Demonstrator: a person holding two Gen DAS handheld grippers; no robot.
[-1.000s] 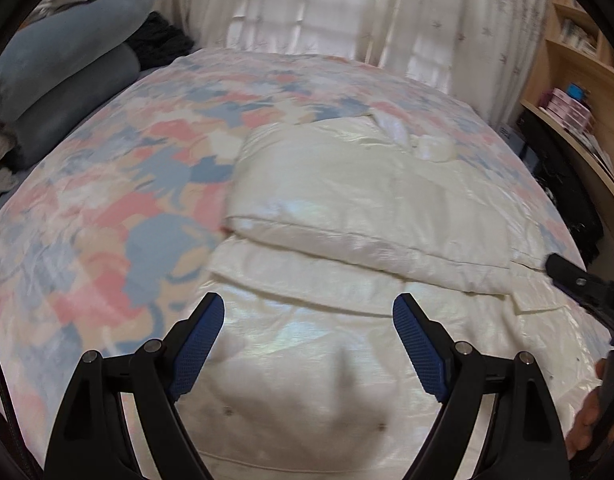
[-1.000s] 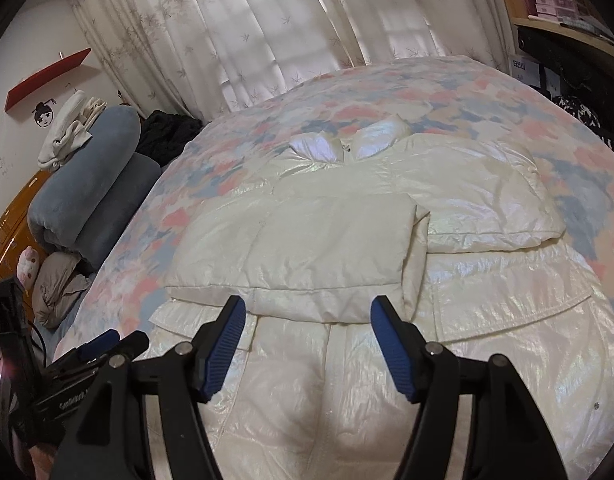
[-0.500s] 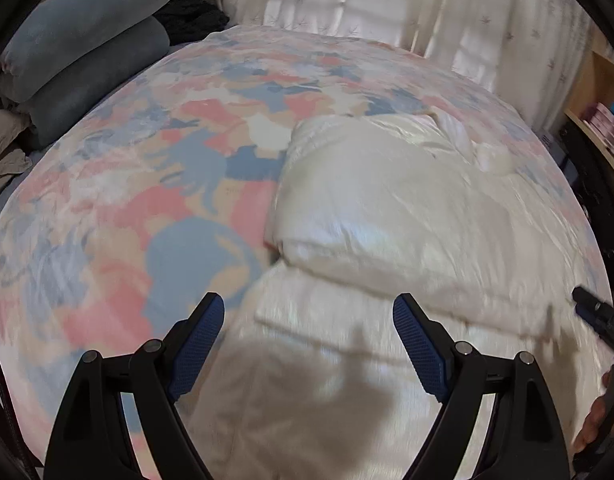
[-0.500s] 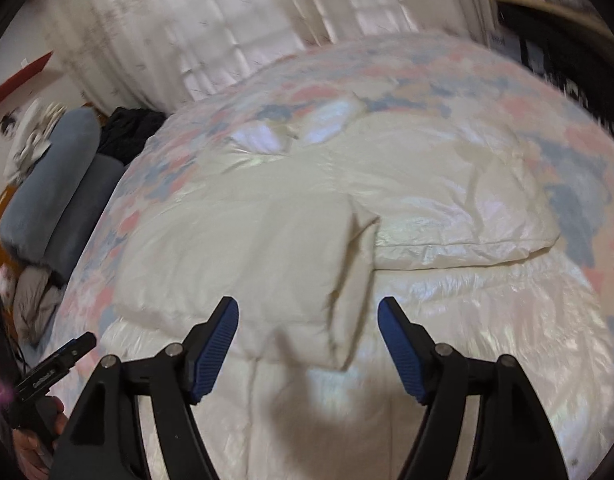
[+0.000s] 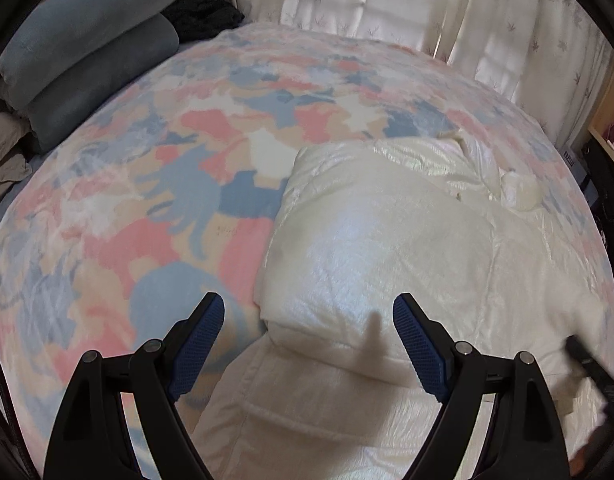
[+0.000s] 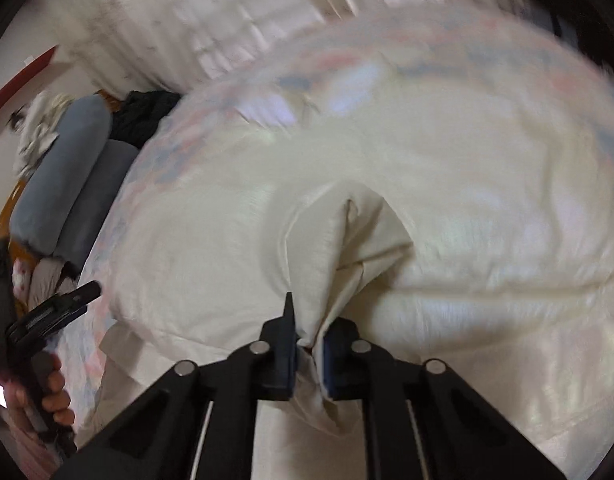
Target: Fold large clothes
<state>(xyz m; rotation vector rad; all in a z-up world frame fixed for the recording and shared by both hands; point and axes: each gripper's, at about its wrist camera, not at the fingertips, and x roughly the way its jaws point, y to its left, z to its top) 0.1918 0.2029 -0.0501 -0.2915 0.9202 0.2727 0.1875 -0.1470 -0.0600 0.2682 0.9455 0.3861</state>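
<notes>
Right gripper (image 6: 309,354) now clamped on jacket (image 5: 387,248) sleeve cuff, jaws spread a second ago. Left gripper (image 5: 309,334) spread, hovering over jacket's left edge on bed (image 5: 147,184). Sleeve fold starting, probably.

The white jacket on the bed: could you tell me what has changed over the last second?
The right gripper moved in and shut on the folded sleeve cuff of the white jacket, bunching it upward. The left gripper stayed open, shifting toward the jacket's left edge. The bedspread is unchanged.
</notes>
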